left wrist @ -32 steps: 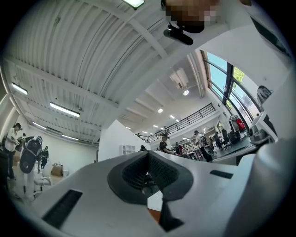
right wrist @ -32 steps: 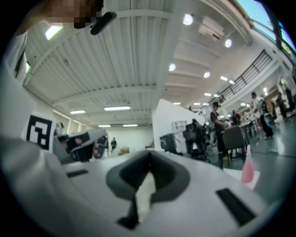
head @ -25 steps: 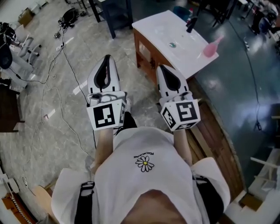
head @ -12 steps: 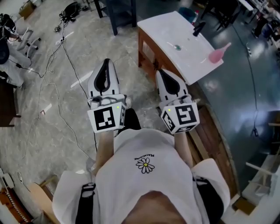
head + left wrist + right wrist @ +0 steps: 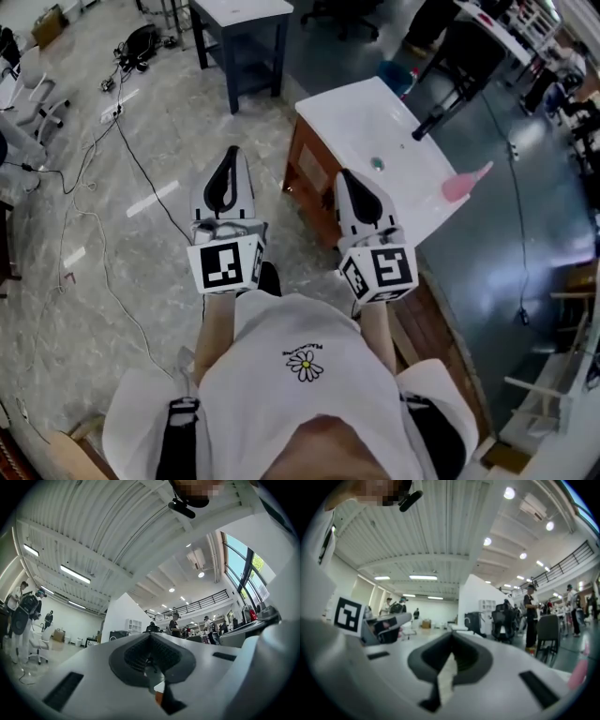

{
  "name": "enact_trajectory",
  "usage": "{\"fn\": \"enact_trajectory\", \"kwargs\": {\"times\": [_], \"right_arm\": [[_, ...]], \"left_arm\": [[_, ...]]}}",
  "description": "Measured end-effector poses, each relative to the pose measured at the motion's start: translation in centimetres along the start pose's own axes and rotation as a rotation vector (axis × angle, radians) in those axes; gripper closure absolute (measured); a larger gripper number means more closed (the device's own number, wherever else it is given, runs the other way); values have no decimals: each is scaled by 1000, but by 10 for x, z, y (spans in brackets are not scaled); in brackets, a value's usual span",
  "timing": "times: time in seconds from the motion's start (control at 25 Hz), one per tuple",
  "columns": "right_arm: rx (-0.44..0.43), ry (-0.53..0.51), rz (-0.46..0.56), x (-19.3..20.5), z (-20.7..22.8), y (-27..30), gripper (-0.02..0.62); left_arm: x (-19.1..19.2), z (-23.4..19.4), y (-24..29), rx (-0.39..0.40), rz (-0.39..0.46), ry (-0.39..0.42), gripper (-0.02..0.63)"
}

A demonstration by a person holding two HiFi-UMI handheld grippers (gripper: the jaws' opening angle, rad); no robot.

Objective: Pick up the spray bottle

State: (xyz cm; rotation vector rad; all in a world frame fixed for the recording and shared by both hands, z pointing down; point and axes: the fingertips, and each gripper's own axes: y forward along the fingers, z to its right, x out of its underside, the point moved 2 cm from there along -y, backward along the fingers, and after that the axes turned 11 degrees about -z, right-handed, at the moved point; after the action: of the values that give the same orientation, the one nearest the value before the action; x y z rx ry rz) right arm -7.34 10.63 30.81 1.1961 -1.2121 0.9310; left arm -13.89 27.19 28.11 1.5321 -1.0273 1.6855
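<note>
The pink spray bottle (image 5: 464,183) lies at the right edge of the white table (image 5: 356,117), its nozzle pointing out over the edge. In the right gripper view the spray bottle (image 5: 580,670) is a pink blur at the far right. Both grippers are held side by side in front of my chest, short of the table. My left gripper (image 5: 230,156) is over the floor, left of the table's near corner, jaws together and empty. My right gripper (image 5: 350,178) reaches over the table's near edge, its jaws also closed on nothing. The bottle is well ahead and right of both.
On the table are a black object (image 5: 439,114) and a small round item (image 5: 377,164). A dark blue table (image 5: 239,19) stands beyond. Cables (image 5: 103,178) trail across the marble floor on the left. A wooden platform (image 5: 441,328) runs along the right. People stand far off.
The person has moved towards the white table, which now sits closer and lower in the head view. Both grippers stay shut and level, carried forward together.
</note>
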Motion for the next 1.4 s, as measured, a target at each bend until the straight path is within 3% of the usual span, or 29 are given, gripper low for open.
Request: {"fn": "enact_trajectory", "kwargs": {"times": [0.24,0.44,0.64,0.76,1.16,1.4], "right_arm": [[92,51,-16,-23,22,56,566],[174,169,-117,3,48,83,566],[207,141,-192,18,62,100,566],[200,205,-196,30,81,115,565],[179,241,-128,24,98,128,566],[272,244,-96,23,123,93,566]], "left_arm": [[3,-50,74,30,-52,-41,586],[28,-61,121,89,-131,-65,586],[55,-78,160,59,-182,-86,586],[70,-82,173,39,-208,-81,586],[56,-41,183,148,-212,-11,586],[49,3,190,245,-189,10,586]]}}
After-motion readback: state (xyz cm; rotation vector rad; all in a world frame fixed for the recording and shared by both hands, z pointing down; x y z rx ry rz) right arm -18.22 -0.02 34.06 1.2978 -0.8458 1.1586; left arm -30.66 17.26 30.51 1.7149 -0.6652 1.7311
